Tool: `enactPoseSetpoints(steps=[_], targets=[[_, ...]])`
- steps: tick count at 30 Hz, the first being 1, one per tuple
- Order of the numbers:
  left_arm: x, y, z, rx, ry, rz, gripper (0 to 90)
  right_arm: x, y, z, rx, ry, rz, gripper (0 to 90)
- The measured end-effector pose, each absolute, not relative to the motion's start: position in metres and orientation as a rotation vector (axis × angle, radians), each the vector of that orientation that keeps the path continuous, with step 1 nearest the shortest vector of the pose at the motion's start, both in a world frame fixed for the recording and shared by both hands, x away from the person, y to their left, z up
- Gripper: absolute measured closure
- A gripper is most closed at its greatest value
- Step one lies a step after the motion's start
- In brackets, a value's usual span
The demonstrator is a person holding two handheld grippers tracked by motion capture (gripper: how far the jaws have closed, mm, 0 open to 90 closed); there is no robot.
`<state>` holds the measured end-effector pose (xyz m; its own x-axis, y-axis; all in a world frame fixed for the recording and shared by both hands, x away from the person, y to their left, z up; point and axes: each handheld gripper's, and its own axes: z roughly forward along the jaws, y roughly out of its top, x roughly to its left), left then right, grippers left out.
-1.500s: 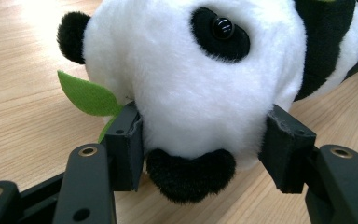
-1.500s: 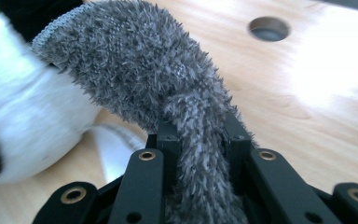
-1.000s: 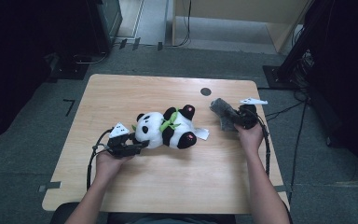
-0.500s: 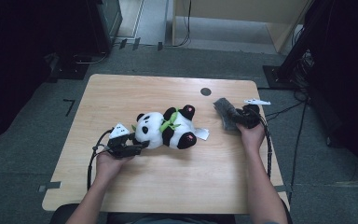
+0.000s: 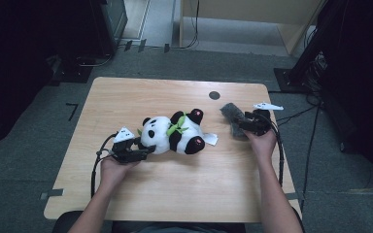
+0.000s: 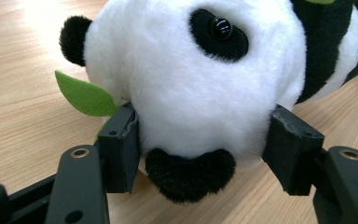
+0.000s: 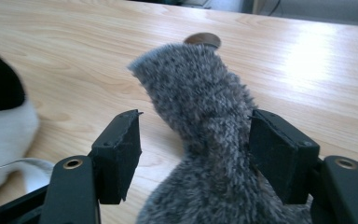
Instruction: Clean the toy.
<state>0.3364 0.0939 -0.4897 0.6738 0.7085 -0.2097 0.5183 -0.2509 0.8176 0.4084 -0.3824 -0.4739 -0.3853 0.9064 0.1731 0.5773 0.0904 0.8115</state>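
Two grippers, two soft things — a plush panda and a grey fuzzy sock on the wooden table (image 5: 126, 97).

Centre of the high view, the panda (image 5: 172, 133) lies on its side, and the left gripper (image 5: 143, 153), lower left of it, has the head between its jaws: in the left gripper view both pads (image 6: 121, 144) touch the white fur of the panda (image 6: 191, 79), easing wider just now, a green leaf (image 6: 84, 95) poking out beside the left one. Over at the right, the right gripper (image 5: 238, 127) has just been opening — the sock (image 7: 205, 121) stands between the jaws, brushing the right pad and clear of the left, near the round hole (image 5: 214, 95) in the tabletop.
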Motion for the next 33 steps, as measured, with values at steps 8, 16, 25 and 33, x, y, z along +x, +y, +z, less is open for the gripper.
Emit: enactPoseSetpoints(steps=[8,16,25,33], targets=[[0.338,0.095,-0.49,1.907,0.955,0.248,36.7,0.389,-0.369,-0.46,1.398,2.03,1.251,32.7],[0.341,0.095,-0.488,1.915,0.955,0.245,37.2,0.367,-0.35,-0.452,1.349,2.067,1.299,31.1],[0.341,0.094,-0.487,1.914,0.948,0.257,38.3,0.343,-0.326,-0.442,1.255,2.124,1.328,27.8],[0.342,0.093,-0.487,1.912,0.953,0.251,38.3,0.326,-0.307,-0.433,1.178,2.153,1.382,26.3]])
